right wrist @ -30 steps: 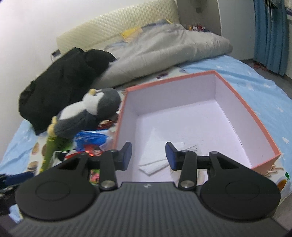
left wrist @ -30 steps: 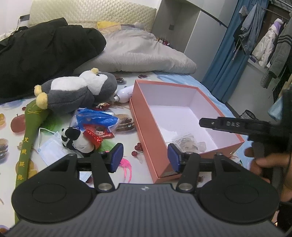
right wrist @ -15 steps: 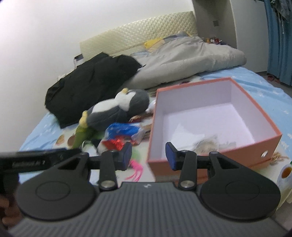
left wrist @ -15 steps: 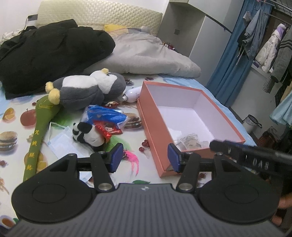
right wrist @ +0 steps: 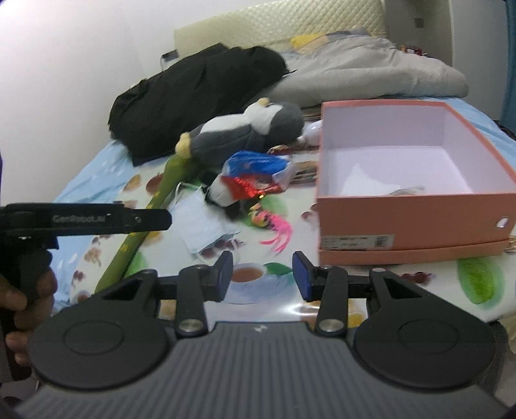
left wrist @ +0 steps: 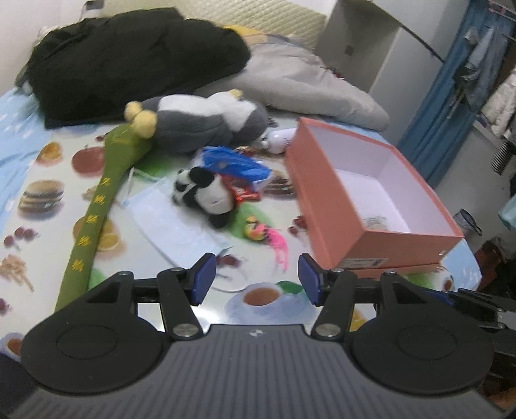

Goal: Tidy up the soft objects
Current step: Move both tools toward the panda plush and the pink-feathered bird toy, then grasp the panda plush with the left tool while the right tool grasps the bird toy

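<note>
Both claws, left claw (left wrist: pixel 254 278) and right claw (right wrist: pixel 262 276), hang open and empty. I'd drop the left squarely over the panda plush (left wrist: pixel 206 193), squeezing its body, then carry it to the orange box (left wrist: pixel 342 206).

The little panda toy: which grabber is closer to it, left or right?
Left, it seems. The left gripper is open, with the panda plush just beyond its fingers. The right gripper is off to the side, nearer the orange box.

A home bedroom. Beyond the jaws lies a bed (left wrist: pixel 38 180) with a padded headboard (right wrist: pixel 277 22), a rumpled grey duvet (left wrist: pixel 309 87) and a black coat (left wrist: pixel 129 61). Right of the jaws, clothes (left wrist: pixel 496 96) hang by a blue curtain (left wrist: pixel 438 106).
</note>
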